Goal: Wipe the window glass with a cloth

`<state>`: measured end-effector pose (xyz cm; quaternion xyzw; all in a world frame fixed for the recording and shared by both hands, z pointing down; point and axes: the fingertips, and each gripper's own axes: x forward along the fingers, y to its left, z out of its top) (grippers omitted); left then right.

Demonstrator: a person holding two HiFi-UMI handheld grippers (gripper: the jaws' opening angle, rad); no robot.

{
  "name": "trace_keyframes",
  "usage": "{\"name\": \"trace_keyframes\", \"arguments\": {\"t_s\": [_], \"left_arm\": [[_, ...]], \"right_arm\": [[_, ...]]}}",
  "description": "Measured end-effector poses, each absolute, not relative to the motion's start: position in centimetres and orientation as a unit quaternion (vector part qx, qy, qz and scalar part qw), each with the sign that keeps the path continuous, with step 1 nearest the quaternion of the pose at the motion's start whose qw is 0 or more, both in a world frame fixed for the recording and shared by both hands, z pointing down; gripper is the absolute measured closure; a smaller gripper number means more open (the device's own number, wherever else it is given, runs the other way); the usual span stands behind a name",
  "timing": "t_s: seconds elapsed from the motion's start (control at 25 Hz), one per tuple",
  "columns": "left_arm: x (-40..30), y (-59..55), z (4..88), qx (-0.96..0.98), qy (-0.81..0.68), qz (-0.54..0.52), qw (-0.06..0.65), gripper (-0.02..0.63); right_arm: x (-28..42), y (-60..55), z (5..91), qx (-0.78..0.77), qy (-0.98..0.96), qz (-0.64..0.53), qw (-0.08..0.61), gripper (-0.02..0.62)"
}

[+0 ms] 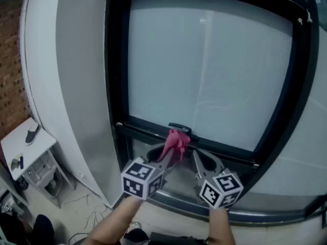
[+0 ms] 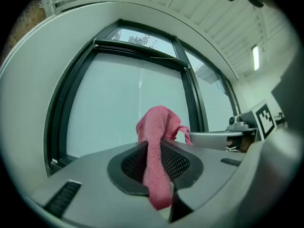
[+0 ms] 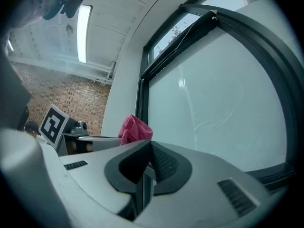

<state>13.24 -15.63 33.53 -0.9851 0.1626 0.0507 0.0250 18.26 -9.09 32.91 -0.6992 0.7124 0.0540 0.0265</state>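
Observation:
The window glass [image 1: 209, 65] is a large frosted pane in a dark frame [image 1: 116, 75]. A pink cloth [image 1: 175, 143] sticks up from my left gripper [image 1: 170, 156], just below the pane's lower edge. In the left gripper view the cloth [image 2: 159, 148] is pinched between the jaws, its bunched top rising in front of the glass [image 2: 118, 108]. My right gripper [image 1: 197, 160] is close beside the left one, shut with nothing in it. In the right gripper view its jaws [image 3: 146, 167] meet, and the cloth [image 3: 135, 128] shows to the left.
A black window handle [image 1: 180, 128] sits on the lower frame rail just behind the cloth. A small white table [image 1: 25, 143] with a few items stands low at the left, beside a brick wall [image 1: 10, 75]. A ceiling light [image 3: 84, 32] glows overhead.

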Motion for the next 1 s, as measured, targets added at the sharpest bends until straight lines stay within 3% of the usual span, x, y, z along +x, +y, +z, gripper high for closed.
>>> {"name": "trace_keyframes", "arguments": {"t_s": [0.6,1.0], "left_arm": [[13.1,-29.6,31.1,-0.986,0.147,0.063,0.035,0.537],[13.1,-38.7,26.1,-0.985,0.137,0.070,0.073,0.537]], "right_arm": [[18.1,-21.9,29.2,-0.706,0.702,0.091,0.023,0.606],[18.6,-29.7,24.3,-0.738,0.663,0.123,-0.041,0.606]]}}
